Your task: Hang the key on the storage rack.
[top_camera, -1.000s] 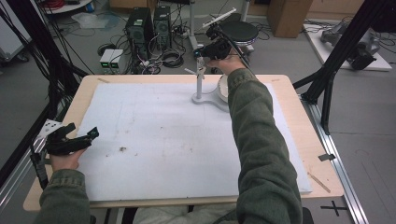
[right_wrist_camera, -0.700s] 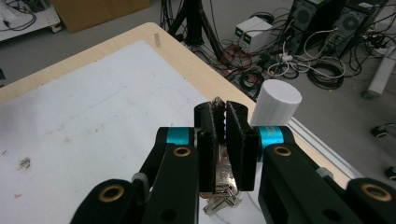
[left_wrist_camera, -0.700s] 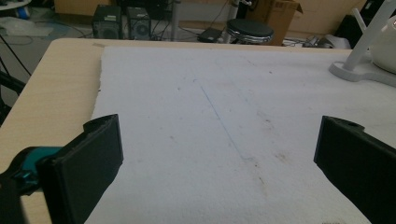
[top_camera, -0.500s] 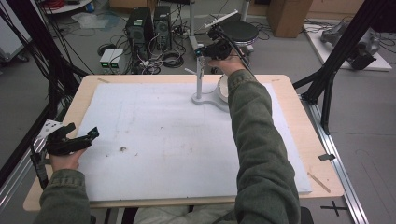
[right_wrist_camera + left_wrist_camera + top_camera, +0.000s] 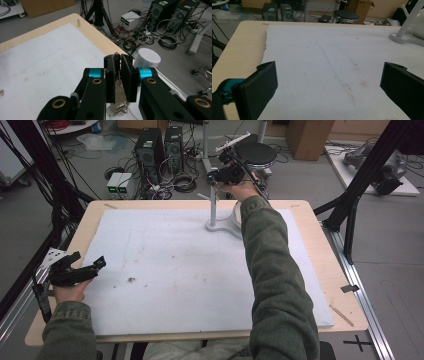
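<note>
the high view looks down on a wooden table [image 5: 320, 245] covered by a white foam sheet [image 5: 190, 270]. near the far edge, right of its middle, stands a white stand [image 5: 214, 215] with an upright post on a round base. the person's right arm reaches far across, and the right tongs [image 5: 220, 174] sit at the top of that post. the left tongs [image 5: 82, 269] rest by the left edge toward the near corner, their jaws apart with nothing between them.

the left gripper view looks level across the foam sheet [image 5: 332, 75] between two wide-spread black jaws. the stand's base [image 5: 404, 37] shows at the far right with a rounded white object [image 5: 418, 23] beside it, well apart from these tongs.

the right gripper view looks along the right tongs [image 5: 121, 72], whose jaws are pressed together on a small metal piece [image 5: 119, 93], which looks like a key on a ring, though it is too squeezed to be sure. just past the jaw tips is the flat round top of the white post [image 5: 149, 57], very near but apparently not touching.

judging from this, the metal piece is already picked up and carried to the stand; what seems left is hanging or setting it on the post and letting go. the left tongs have no part in it yet.
</note>
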`<state>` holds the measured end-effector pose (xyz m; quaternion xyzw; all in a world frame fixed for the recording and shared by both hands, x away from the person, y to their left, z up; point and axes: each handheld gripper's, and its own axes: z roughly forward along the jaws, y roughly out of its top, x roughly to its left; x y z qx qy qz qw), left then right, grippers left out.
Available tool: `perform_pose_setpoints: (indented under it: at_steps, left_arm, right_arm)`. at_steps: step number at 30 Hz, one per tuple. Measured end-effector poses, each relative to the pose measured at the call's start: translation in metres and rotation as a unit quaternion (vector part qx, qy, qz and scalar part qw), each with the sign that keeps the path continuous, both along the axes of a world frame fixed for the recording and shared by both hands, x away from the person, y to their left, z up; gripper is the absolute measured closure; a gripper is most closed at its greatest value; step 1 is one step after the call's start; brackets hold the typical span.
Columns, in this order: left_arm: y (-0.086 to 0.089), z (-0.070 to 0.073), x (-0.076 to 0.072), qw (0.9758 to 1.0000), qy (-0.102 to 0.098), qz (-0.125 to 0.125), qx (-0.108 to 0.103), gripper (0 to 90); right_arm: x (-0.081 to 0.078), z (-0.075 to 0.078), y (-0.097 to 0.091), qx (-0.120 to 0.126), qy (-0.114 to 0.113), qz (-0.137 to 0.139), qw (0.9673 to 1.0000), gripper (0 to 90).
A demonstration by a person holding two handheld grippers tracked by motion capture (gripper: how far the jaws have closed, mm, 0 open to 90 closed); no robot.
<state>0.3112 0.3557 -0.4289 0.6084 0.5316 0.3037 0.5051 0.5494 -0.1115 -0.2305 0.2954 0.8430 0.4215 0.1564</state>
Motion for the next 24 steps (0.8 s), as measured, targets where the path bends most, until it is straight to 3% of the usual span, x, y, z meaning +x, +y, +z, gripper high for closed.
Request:
perform_pose_setpoints:
  at_steps: [2,6,11,24]
  left_arm:
    - [0.0,0.0,0.0,1.0,0.0,0.0,-0.001,1.7]
    - [0.0,0.0,0.0,1.0,0.0,0.0,-0.002,1.7]
    - [0.0,0.0,-0.001,1.0,0.001,-0.001,-0.002,1.7]
    - [0.0,0.001,-0.001,1.0,0.003,-0.001,-0.002,1.7]
  right_arm:
    - [-0.001,0.001,-0.001,0.003,0.001,-0.002,1.0,83.6]
    - [-0.004,0.004,-0.005,0.022,-0.004,-0.013,0.9997,65.6]
    - [-0.009,0.007,-0.01,0.026,0.001,-0.016,0.9995,46.7]
    - [-0.021,0.014,-0.019,0.033,0.012,-0.015,0.9993,23.2]
